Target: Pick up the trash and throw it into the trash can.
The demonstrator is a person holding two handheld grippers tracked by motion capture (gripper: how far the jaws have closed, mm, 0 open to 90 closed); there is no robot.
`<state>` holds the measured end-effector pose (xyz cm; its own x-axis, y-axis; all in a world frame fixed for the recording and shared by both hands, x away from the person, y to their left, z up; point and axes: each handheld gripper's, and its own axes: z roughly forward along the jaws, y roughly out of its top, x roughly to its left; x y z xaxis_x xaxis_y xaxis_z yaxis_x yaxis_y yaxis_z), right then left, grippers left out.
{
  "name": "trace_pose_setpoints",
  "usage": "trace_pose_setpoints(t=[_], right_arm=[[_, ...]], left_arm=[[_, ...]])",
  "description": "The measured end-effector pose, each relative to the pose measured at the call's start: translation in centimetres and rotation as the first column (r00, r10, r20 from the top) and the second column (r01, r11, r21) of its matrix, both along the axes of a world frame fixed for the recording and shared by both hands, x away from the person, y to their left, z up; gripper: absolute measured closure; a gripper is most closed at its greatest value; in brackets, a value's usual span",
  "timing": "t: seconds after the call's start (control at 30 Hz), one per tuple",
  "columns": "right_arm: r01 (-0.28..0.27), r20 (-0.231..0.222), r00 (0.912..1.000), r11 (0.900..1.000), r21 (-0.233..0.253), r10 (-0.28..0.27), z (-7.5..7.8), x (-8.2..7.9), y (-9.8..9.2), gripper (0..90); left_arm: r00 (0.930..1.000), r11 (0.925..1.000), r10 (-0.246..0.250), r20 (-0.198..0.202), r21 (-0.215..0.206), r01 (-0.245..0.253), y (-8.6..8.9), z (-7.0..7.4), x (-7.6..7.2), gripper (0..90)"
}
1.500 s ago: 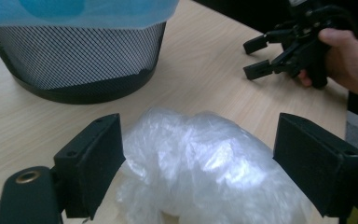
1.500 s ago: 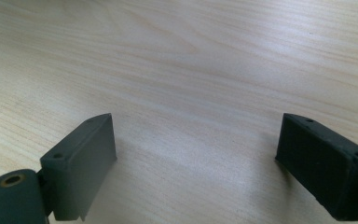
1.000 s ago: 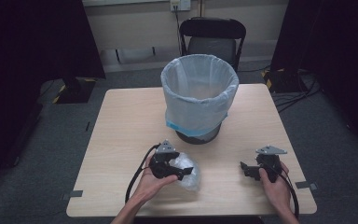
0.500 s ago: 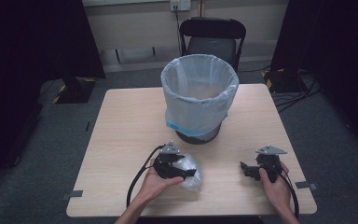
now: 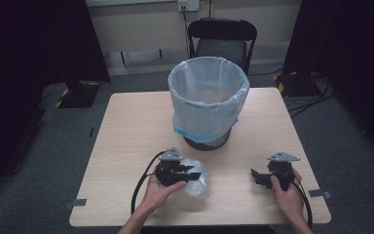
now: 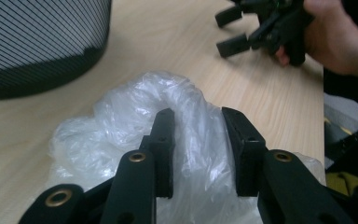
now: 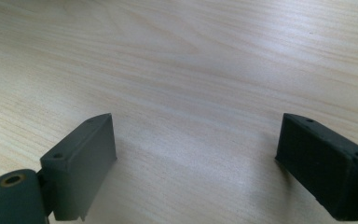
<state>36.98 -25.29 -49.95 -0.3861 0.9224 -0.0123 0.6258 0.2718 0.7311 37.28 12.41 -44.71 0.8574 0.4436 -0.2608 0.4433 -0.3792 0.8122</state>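
High view showed the wooden table (image 5: 126, 146) with a bin (image 5: 208, 105) lined with a pale bag standing well ahead of both grippers, and a black chair (image 5: 222, 39) beyond the far edge. A crumpled clear plastic bag (image 5: 195, 176) lay on the tabletop directly in front of the left gripper (image 5: 187, 172), between it and the right gripper (image 5: 257, 176), which sat well apart off to the side. In the left gripper view the jaws were closed in around a bunched fold of that plastic (image 6: 186, 135), the film pressed between them, though the glare made it hard to tell how firmly it was pinched. In the right gripper view the jaws stood wide apart with only bare wood (image 7: 191, 70) between them, low over the surface.
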Motion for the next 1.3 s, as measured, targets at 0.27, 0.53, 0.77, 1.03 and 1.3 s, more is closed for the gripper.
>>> trace_pose_setpoints(t=[0.27, 0.53, 0.77, 1.03, 1.3], right_arm=[[0.0, 0.0, 1.0, 1.0, 0.0, 0.0, 0.0, 0.0, 0.0, 10.7], [0.0, 0.0, 1.0, 1.0, 0.0, 0.0, 0.0, 0.0, 0.0, 10.6], [0.0, 0.0, 1.0, 1.0, 0.0, 0.0, 0.0, 0.0, 0.0, 10.6], [0.0, 0.0, 1.0, 1.0, 0.0, 0.0, 0.0, 0.0, 0.0, 10.6], [0.0, 0.0, 1.0, 1.0, 0.0, 0.0, 0.0, 0.0, 0.0, 10.7]], left_arm=[[0.9981, 0.9988, 0.016, 0.059, -0.048, -0.013, 1.2, 2.3, -1.0, 67.8], [0.988, 0.9937, 0.026, 0.152, -0.111, -0.009, 2.4, 6.0, -1.9, 67.8], [0.9767, 0.9878, 0.039, 0.211, -0.155, -0.006, 3.1, 8.9, -2.0, 67.8], [0.9573, 0.9751, 0.049, 0.285, -0.221, 0.016, 3.6, 12.5, -2.1, 67.7], [0.934, 0.9611, 0.063, 0.352, -0.274, 0.038, 3.9, 16.0, -2.2, 67.6]])
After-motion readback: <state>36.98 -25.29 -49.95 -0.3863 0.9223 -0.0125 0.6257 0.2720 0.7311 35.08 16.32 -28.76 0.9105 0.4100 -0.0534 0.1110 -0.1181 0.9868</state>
